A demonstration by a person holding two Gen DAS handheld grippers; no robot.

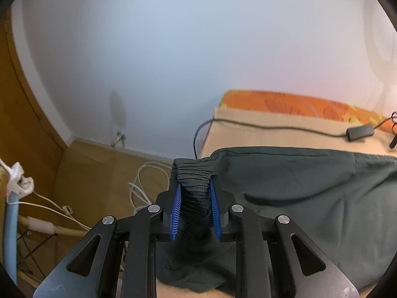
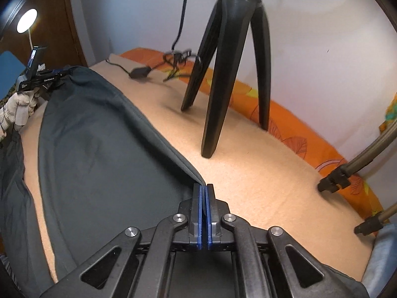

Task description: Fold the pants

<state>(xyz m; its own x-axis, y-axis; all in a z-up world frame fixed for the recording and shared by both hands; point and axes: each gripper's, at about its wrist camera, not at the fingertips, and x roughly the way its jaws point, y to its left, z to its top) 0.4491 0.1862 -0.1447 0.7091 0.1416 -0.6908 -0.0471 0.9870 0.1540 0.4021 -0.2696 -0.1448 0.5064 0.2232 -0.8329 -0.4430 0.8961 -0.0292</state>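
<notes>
dark pants [image 2: 104, 154] spread on beige bed; soft, limp, light. left gripper [image 1: 194, 186] clamped on bunched elastic waistband [image 1: 193, 171], right gripper [image 2: 204, 188] pinching hem edge. best held at ends, kept taut.

Pants [image 2: 99, 164] dark grey-green; blanket [image 2: 248, 178] beige; sheet [image 2: 297, 129] orange (leaf print).

Partly legible white lettering on left gripper [image 2: 53, 75], unreadable.
</notes>
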